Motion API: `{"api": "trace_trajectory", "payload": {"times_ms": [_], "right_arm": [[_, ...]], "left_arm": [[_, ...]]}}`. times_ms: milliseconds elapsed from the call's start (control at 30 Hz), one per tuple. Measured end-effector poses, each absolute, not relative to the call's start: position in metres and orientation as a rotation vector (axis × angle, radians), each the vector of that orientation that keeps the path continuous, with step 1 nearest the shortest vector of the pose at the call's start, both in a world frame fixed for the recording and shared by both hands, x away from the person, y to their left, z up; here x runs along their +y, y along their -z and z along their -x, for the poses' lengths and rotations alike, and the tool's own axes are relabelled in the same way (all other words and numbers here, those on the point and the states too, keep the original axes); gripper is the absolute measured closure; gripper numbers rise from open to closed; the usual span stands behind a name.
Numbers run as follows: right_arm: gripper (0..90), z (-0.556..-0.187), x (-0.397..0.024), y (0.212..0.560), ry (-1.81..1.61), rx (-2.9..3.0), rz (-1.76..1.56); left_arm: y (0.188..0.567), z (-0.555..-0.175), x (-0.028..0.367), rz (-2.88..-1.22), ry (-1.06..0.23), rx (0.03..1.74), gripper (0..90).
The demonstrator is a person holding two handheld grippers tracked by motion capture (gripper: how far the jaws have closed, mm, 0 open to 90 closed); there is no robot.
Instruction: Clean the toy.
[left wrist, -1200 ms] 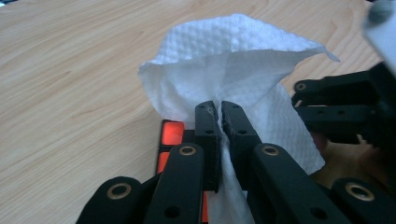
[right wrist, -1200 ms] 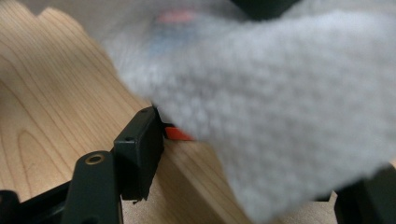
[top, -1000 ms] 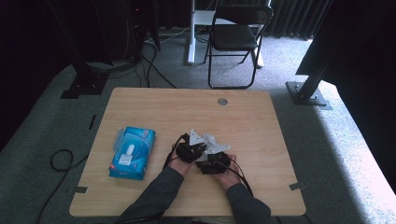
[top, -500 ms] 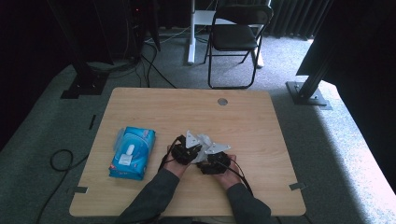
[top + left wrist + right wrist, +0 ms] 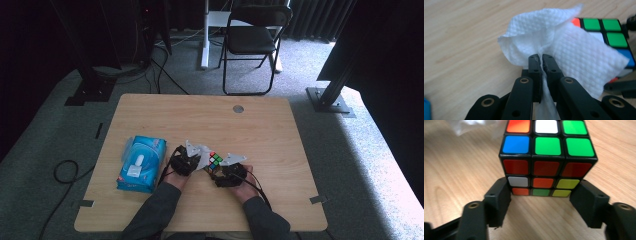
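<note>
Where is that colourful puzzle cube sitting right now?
In the high view the cube sits on the table, toward its near edge, between the left gripper holding a white tissue and the right gripper.

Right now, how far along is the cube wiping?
Done: a tissue is out and clamped in the left gripper, draped on the Rubik's cube. In hand: the right gripper straddles the cube's base, its jaws just opened and apparently apart from it. Left, probably: wiping the other faces.

My matt black plastic jaws are pinching a dimpled, soft paper tissue (image 5: pixel 564 47); the cube (image 5: pixel 547 157) is showing glossy plastic stickers, and the table (image 5: pixel 280 130) is looking like smooth, pale wood grain.
</note>
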State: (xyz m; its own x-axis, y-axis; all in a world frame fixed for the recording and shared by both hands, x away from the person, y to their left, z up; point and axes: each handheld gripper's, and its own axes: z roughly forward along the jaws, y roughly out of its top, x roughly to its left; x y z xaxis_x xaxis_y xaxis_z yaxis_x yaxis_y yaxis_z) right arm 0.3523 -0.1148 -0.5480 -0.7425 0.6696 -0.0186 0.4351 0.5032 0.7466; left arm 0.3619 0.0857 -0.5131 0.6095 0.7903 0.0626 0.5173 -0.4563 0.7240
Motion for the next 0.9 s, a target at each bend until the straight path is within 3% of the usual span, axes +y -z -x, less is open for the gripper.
{"api": "trace_trajectory", "payload": {"times_ms": [200,900], "right_arm": [[26.4,-0.3525,-0.1152,0.548,-1.059,2.415,-0.934],[29.1,-0.3532,-0.1206,0.5443,-1.049,2.421,-0.944]], "left_arm": [[0.5166,-0.358,0.0849,-2.162,-0.491,1.014,86.6],[0.5211,-0.3537,0.0772,-2.169,-0.439,0.986,86.5]]}}
